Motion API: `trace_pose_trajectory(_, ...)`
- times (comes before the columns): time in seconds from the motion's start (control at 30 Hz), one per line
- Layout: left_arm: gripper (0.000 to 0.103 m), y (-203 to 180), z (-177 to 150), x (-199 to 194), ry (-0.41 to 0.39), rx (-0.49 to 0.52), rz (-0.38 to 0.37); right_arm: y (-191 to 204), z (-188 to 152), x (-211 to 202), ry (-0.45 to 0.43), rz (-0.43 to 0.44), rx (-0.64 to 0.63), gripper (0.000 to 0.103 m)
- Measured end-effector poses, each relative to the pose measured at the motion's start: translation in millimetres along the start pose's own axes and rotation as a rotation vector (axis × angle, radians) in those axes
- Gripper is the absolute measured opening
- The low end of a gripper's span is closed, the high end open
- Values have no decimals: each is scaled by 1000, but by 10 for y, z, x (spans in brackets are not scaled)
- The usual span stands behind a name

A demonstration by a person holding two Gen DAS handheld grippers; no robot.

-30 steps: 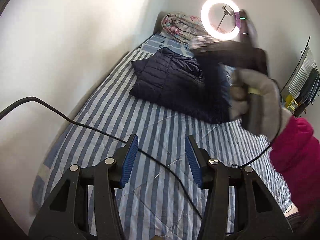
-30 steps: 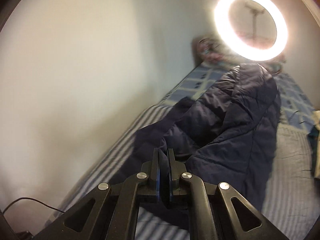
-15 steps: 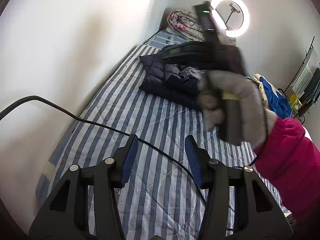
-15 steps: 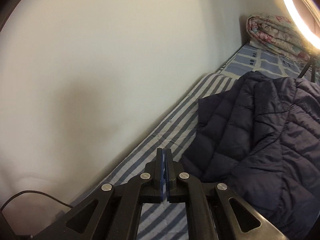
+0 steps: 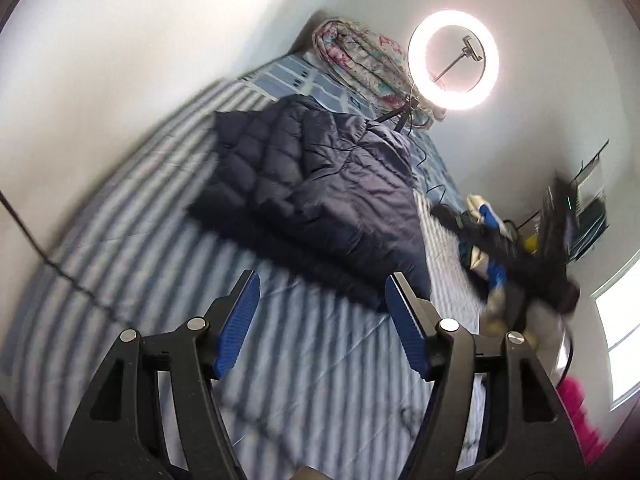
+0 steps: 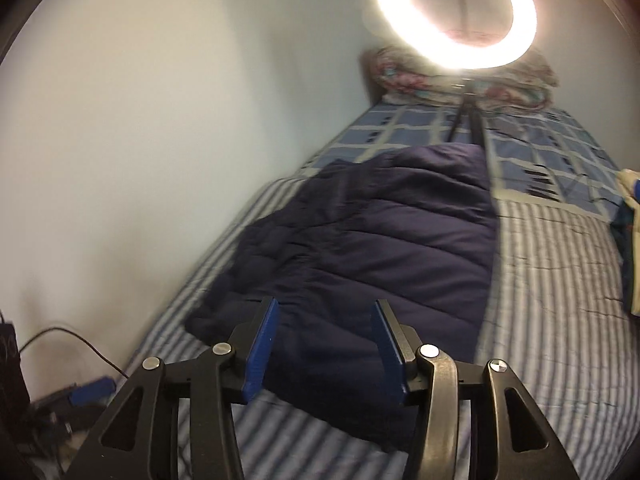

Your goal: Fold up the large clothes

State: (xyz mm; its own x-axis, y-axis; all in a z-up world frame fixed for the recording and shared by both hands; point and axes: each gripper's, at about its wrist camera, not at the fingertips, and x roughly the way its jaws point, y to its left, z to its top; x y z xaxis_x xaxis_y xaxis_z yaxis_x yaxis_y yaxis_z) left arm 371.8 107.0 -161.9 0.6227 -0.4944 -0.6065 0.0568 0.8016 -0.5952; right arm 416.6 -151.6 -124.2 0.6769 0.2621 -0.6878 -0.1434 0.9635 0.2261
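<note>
A dark navy quilted puffer jacket lies folded on the blue-and-white striped bed. It also shows in the right wrist view. My left gripper is open and empty, held above the bed short of the jacket's near edge. My right gripper is open and empty, above the jacket's near end. In the left wrist view the right gripper appears as a dark blur at the right side of the bed.
A lit ring light on a tripod stands at the bed's far end, before a rolled floral quilt. A pile of other clothes lies at the right edge. A wall runs along the left. Cables lie bottom left.
My right gripper has opened and swung off to the right side of the bed. The jacket now lies flat and free. The left gripper has opened wider.
</note>
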Motion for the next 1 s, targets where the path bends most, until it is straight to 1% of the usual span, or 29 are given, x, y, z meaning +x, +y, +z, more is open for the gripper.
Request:
trace_pose_trajectory(0.1, 67, 13, 150, 327, 33, -61, -12, -469, -56, -34, -2, -43, 89, 51)
trace_pose_trajectory(0.17, 67, 42, 213, 487, 48, -86, 13, -721, -84, -7, -2, -74, 134, 51)
trace_pose_trajectory(0.2, 67, 93, 254, 589, 50, -119, 20, -822, -106, 0, -1, -84, 155, 52)
trace_pose_trajectory(0.27, 67, 175, 294, 698, 52, -167, 28, -1064, -174, 43, 7, -86, 213, 54)
trace_pose_trajectory(0.3, 67, 224, 321, 757, 41, -198, 24, -1138, -209, 79, 14, -85, 235, 54)
trace_pose_trajectory(0.37, 65, 249, 344, 810, 24, -210, 12, -1296, -271, 173, 28, -75, 287, 54)
trace_pose_trajectory(0.4, 53, 237, 363, 834, 18, -200, 6, -1378, -294, 227, 33, -63, 319, 54)
trace_pose_trajectory(0.43, 34, 192, 382, 867, 17, -165, 17, -1407, -315, 281, 36, -51, 342, 54)
trace_pose_trajectory(0.47, 26, 150, 394, 887, 12, -127, 36, -1454, -322, 336, 41, -38, 366, 54)
trace_pose_trajectory(0.5, 14, 65, 407, 912, -1, -53, 71, -1475, -322, 403, 48, -24, 384, 55)
trace_pose_trajectory(0.53, 9, 18, 414, 926, -9, -12, 89, -1460, -323, 445, 53, -16, 395, 55)
trace_pose_trajectory(0.6, 6, -48, 437, 914, -34, 42, 118, -1473, -303, 553, 53, -2, 427, 55)
trace_pose_trajectory(0.67, 5, -70, 480, 867, -70, 66, 141, -1413, -289, 615, 49, 14, 445, 55)
trace_pose_trajectory(0.7, 4, -69, 498, 788, -104, 76, 158, -1389, -262, 660, 48, 27, 448, 55)
trace_pose_trajectory(0.77, 4, -55, 510, 702, -142, 94, 193, -1306, -191, 724, 48, 37, 433, 55)
trace_pose_trajectory(0.8, 4, -22, 512, 669, -157, 110, 222, -1238, -137, 761, 47, 34, 412, 55)
trace_pose_trajectory(0.83, 4, -2, 510, 665, -158, 116, 238, -1178, -89, 793, 46, 32, 393, 55)
trace_pose_trajectory(0.93, 4, 191, 513, 752, -153, 128, 321, -909, 45, 943, 56, 18, 318, 55)
trace_pose_trajectory(1.0, 4, 298, 503, 818, -151, 137, 371, -723, 89, 1057, 69, -24, 255, 55)
